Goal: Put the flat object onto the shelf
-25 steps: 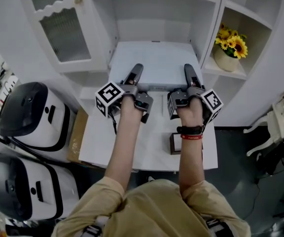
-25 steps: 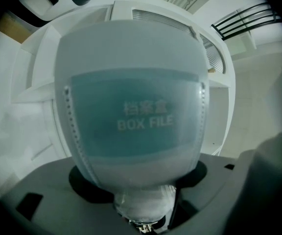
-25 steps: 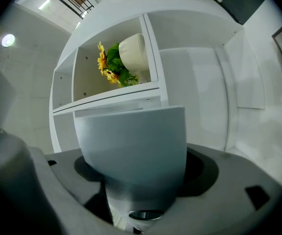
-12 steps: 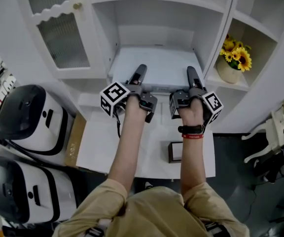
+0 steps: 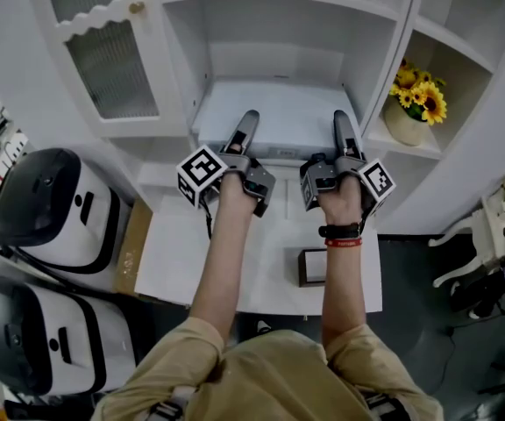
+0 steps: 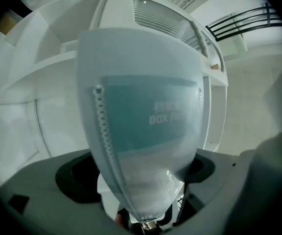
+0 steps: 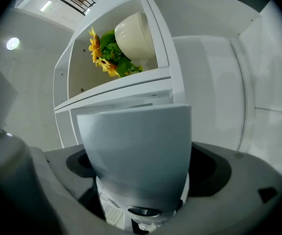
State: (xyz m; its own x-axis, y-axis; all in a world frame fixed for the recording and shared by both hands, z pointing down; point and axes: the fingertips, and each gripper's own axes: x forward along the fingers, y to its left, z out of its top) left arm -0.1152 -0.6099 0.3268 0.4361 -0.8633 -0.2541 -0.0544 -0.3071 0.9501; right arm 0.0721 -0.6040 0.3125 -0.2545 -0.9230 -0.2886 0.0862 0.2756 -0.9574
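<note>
Sunflowers (image 5: 421, 93) stand in a cream pot (image 5: 403, 125).

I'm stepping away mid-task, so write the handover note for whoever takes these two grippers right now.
Left gripper: jaws have just been opening and now stand wide. The flat object's near edge is between them, unclamped.
Right gripper: same.
Flat object: lies on the shelf in the middle compartment, beside the one with the sunflower pot.
Done: object set down and released.
Left: draw both grippers straight back off it, then check that it sits fully in.
</note>
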